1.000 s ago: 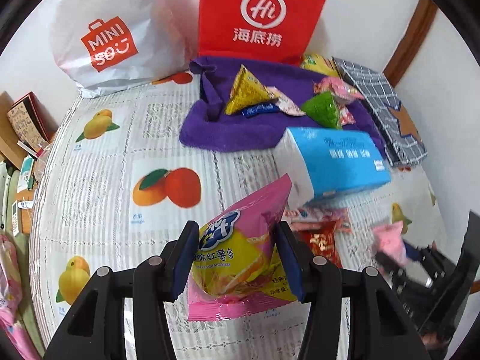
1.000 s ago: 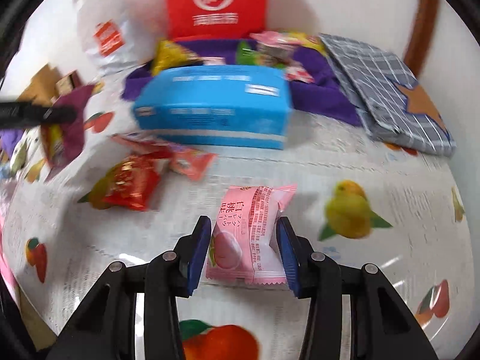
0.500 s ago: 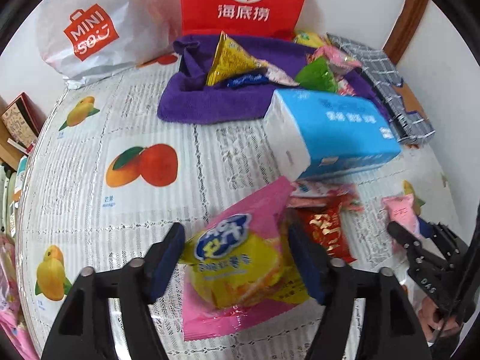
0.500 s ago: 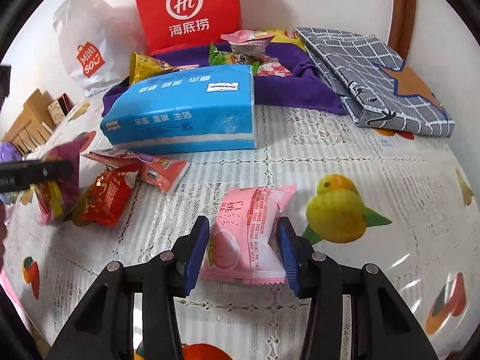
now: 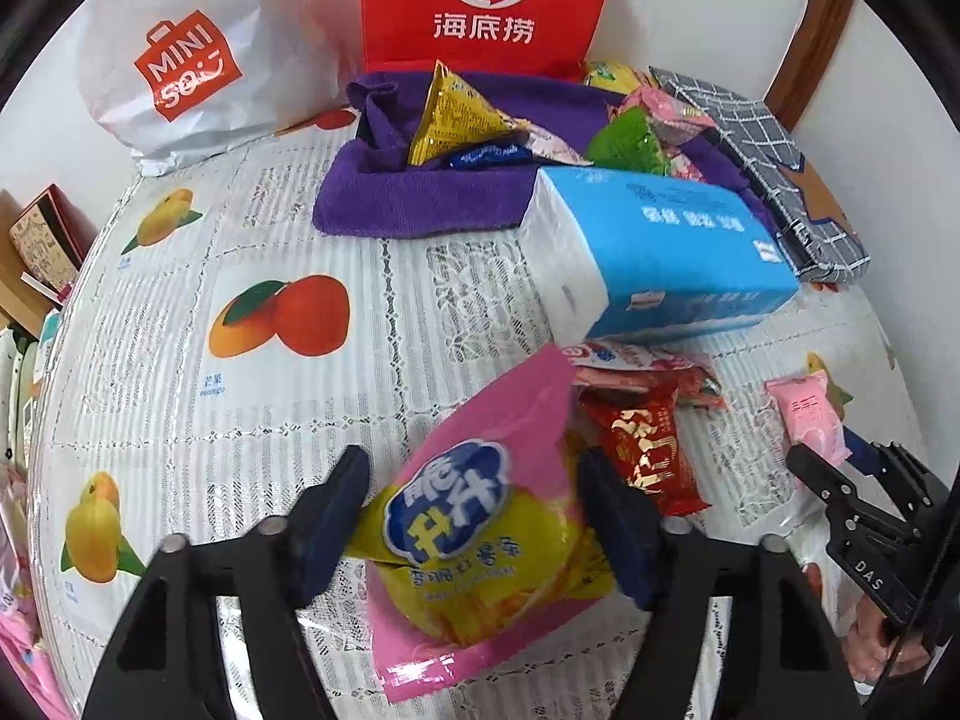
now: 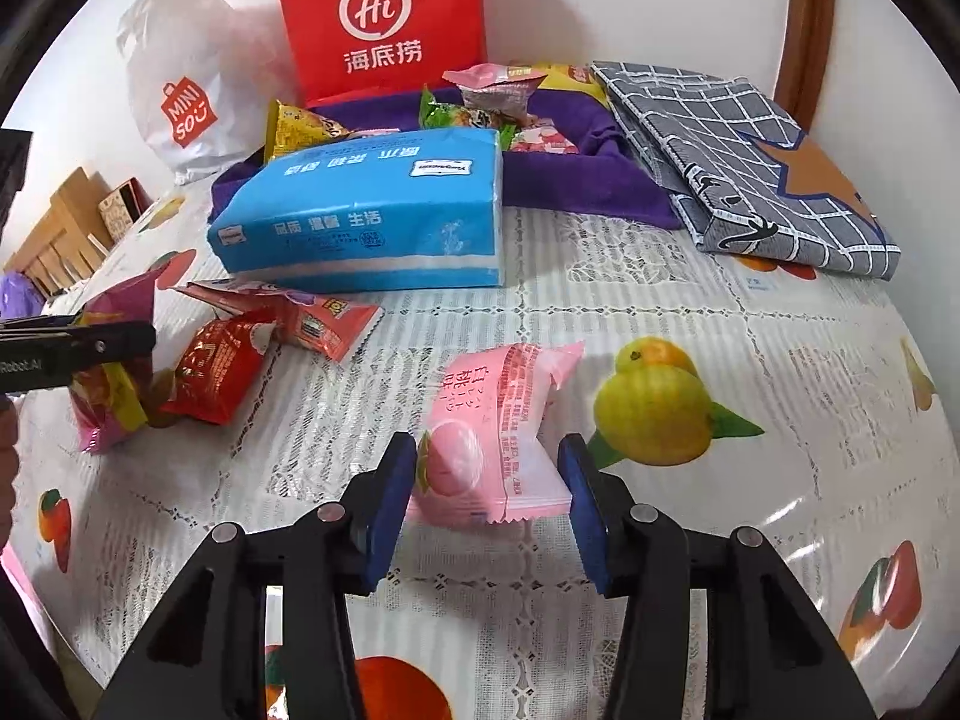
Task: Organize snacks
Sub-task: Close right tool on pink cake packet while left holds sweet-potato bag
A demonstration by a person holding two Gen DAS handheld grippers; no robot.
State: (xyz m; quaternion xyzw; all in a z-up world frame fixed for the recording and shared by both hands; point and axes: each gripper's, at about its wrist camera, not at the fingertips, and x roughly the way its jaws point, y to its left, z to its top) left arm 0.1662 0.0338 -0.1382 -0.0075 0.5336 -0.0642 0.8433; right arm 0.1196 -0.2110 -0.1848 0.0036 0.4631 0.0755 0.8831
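Note:
A pink and yellow chip bag (image 5: 480, 528) lies on the fruit-print tablecloth (image 5: 180, 372) between the jaws of my left gripper (image 5: 474, 468). The jaws are closing, and the pads stand at the bag's edges without squeezing it. In the right wrist view a small pink peach packet (image 6: 498, 438) rests on the cloth between the jaws of my right gripper (image 6: 487, 453). Those jaws are opening, with a gap showing at the right pad. Two red snack packets (image 6: 216, 372) lie between the two grippers. A purple cloth (image 5: 420, 204) at the back holds several snacks.
A blue tissue pack (image 5: 660, 252) lies in front of the purple cloth. A red paper bag (image 5: 486, 0) and a white shopping bag (image 5: 180, 72) stand against the wall. A folded grey checked cloth (image 6: 738, 162) lies at the back right. Boxes (image 5: 42, 240) stand past the table's left edge.
The left jaws have spread off the chip bag, which has sunk onto the table as the gripper came lower. The right jaws have parted slightly from the pink packet.

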